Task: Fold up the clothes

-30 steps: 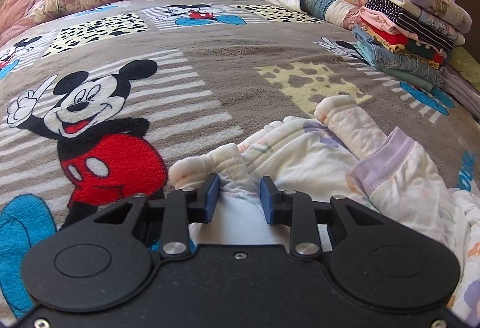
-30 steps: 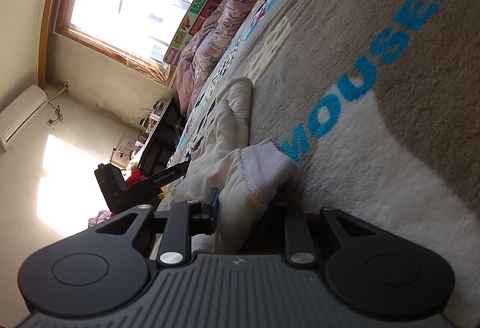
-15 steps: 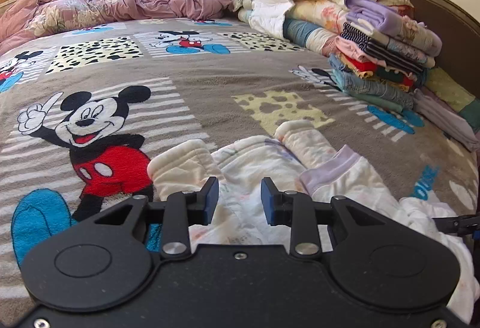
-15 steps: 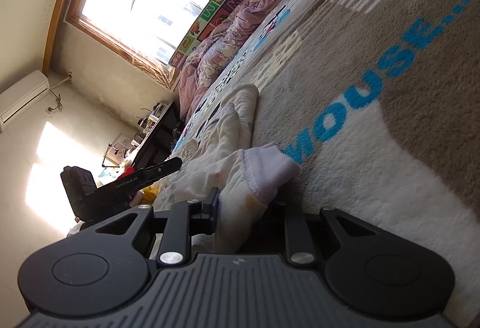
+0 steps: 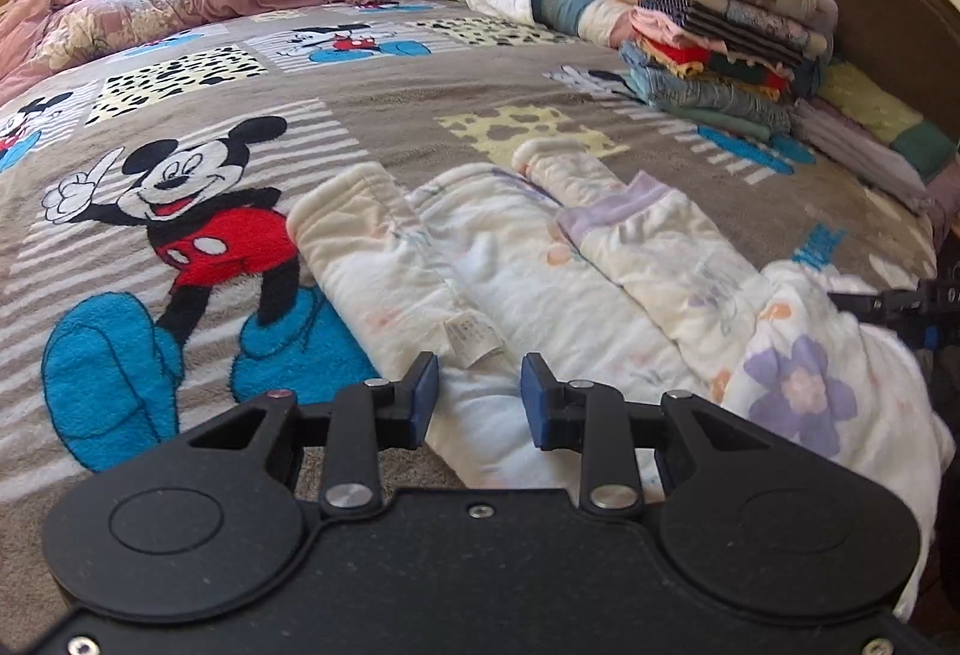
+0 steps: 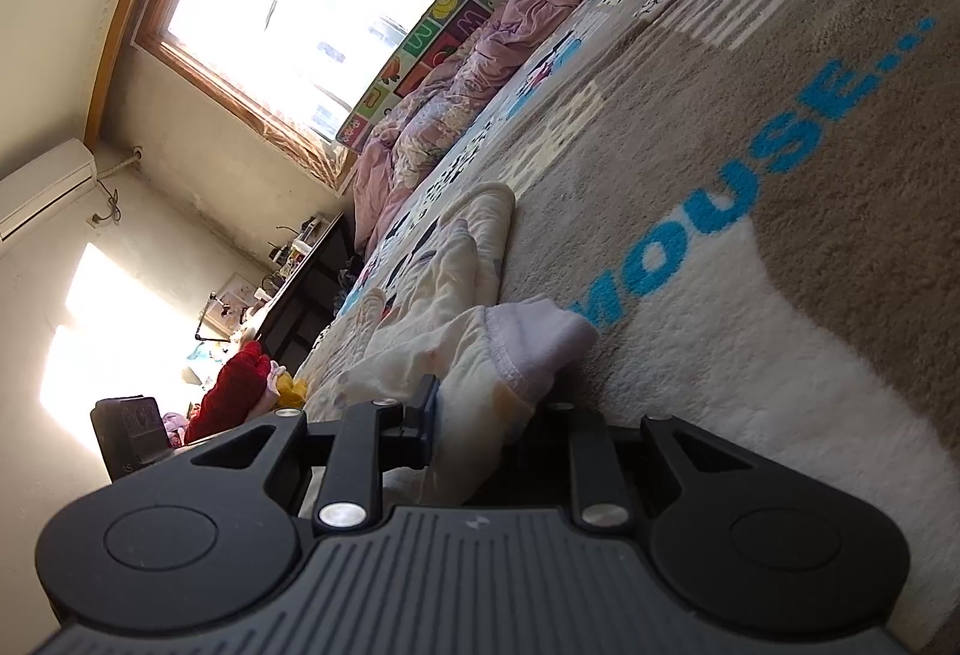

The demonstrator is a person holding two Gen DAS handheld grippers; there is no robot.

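Right at the near edge of the blanket [image 5: 390,115] your left claw [image 5: 479,396] hangs w/ jaws apart and nothing pinched, the top [image 5: 540,283] spread just ahead of and under its tips, tag side up, while your right claw [image 6: 480,418] is clamped on the top's hem next to the lilac cuff [image 6: 540,337]. Biggest risk imo: you've only got one corner held, so if you lift or pull w/ the right alone the loose side prob drags and bunches, and the sleeve folded over the front could flop out. Also watch the left grab, bc those fleecy layers are thick and you could pinch blanket pile along w/ the fabric.
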